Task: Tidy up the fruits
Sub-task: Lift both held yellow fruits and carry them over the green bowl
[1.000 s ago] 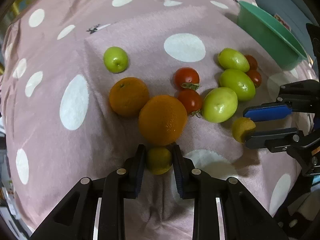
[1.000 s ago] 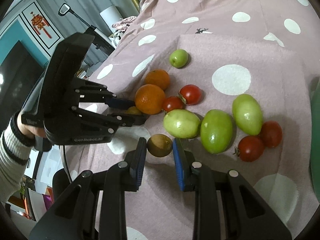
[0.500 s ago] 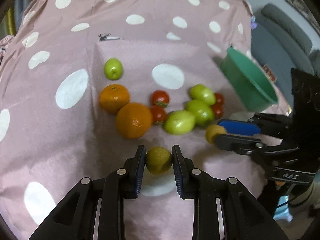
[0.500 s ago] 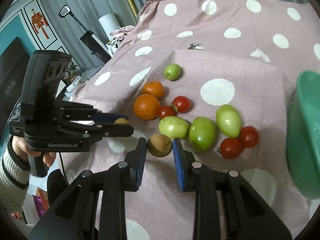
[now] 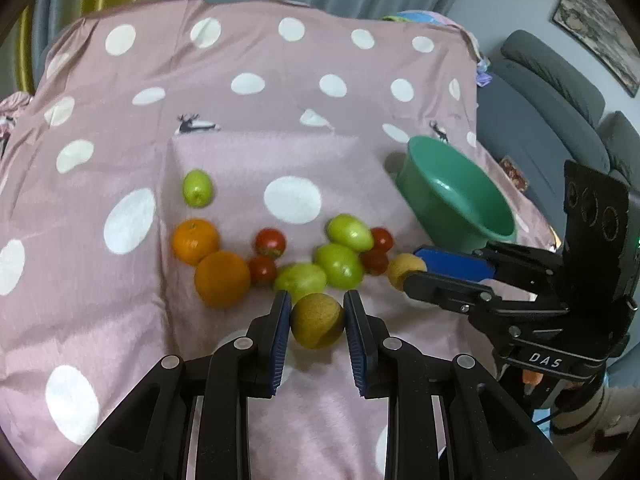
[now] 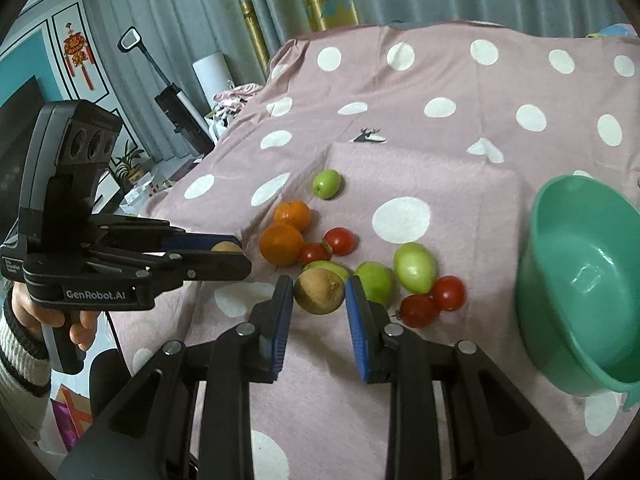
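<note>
My left gripper (image 5: 317, 322) is shut on a small yellow-brown fruit (image 5: 317, 320), held above the cloth. My right gripper (image 6: 320, 291) is shut on a second yellow-brown fruit (image 6: 319, 291), also lifted. Each gripper shows in the other's view: the right gripper (image 5: 412, 274) at the right with its fruit (image 5: 402, 270), the left gripper (image 6: 236, 254) at the left. On the pink dotted cloth (image 5: 280, 140) lie two oranges (image 5: 222, 278), several red tomatoes (image 5: 270, 242) and several green fruits (image 5: 339, 265). A green bowl (image 6: 580, 280) stands empty at the right.
A lone green fruit (image 5: 197, 187) lies apart at the back left of the heap. A grey sofa (image 5: 552, 92) stands past the table's right edge. A person's hand in a striped sleeve (image 6: 24, 332) holds the left gripper. Curtains hang behind.
Both grippers have risen from the cloth, each with its yellow-brown fruit, and tilted up. The bowl and the room behind have come into view. The fruit on the cloth has not moved.
</note>
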Demonstrator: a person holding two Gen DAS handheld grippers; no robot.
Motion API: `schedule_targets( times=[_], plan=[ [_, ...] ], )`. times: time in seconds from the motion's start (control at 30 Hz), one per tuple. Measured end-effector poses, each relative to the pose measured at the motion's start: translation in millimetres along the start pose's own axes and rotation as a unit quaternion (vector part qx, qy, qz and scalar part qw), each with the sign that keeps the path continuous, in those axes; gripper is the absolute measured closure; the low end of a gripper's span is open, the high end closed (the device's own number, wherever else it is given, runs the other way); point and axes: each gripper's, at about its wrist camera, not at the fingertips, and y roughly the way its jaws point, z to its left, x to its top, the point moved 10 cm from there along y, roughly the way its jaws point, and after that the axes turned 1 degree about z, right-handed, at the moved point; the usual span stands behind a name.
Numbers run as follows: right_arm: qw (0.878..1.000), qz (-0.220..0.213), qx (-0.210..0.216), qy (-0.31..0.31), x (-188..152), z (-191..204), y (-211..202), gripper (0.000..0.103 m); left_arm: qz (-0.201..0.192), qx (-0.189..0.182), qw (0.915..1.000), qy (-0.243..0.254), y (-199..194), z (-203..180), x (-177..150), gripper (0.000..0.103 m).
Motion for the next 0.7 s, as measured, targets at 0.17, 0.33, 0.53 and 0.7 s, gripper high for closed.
schedule_targets(
  times=[0.17,0.33,0.53,0.7],
  plan=[
    [1.0,-0.018,-0.014,0.004,3.9,-10.4,-14.0,0.075,-0.012,-0.006,0.9999,0.008,-3.8,-14.0,12.6,0.076],
    [0.999,-0.036,-0.029,0.011,6.9,-22.8,-29.1,0.075,-0.019,-0.014,0.9995,0.022,-2.7,-31.6,27.3,0.076],
    [0.997,-0.052,-0.045,0.025,8.3,-41.6,-46.0,0.075,-0.024,-0.028,0.9984,0.043,4.6,-56.4,44.2,0.076],
    [0.996,-0.063,-0.058,0.035,9.1,-55.3,-55.6,0.075,-0.021,-0.037,0.9969,0.066,13.0,-76.1,56.6,0.076]
  ],
)
